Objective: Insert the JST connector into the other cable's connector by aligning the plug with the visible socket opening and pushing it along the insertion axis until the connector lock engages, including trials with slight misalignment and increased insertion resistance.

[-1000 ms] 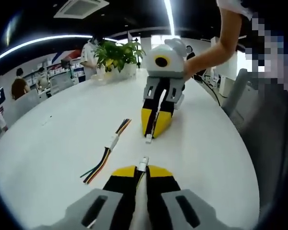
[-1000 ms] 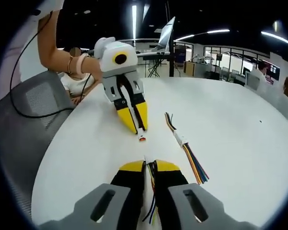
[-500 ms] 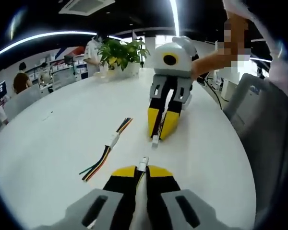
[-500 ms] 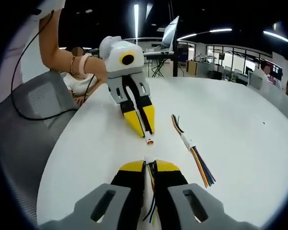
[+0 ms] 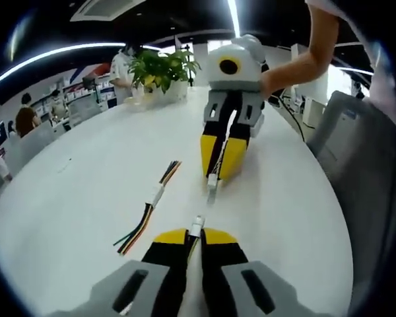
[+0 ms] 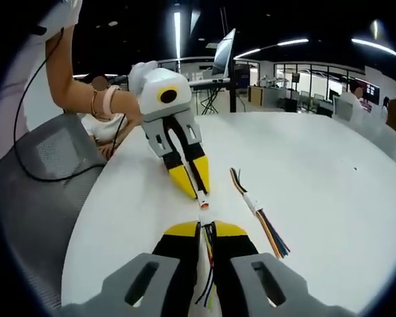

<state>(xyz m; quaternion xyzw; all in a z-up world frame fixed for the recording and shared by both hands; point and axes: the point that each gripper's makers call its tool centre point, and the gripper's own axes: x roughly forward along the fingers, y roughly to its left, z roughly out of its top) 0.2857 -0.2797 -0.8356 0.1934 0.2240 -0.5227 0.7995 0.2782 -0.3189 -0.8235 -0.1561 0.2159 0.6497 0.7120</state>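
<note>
Over white table [image 5: 86,198], both grippers' fingers clamped on facing connectors, left gripper [image 5: 193,232], right gripper [image 6: 205,226]; no legible writing.

We see an open-plan office: a large round white worktop [image 5: 86,191], a potted plant [image 5: 160,69], grey chairs [image 6: 36,178], long ceiling strip lights [image 5: 46,58], and people at what look like desks [image 5: 26,122] behind.

Two views face each other low over white table [image 5: 86,191], close; both share spare cable [image 5: 149,207].
</note>
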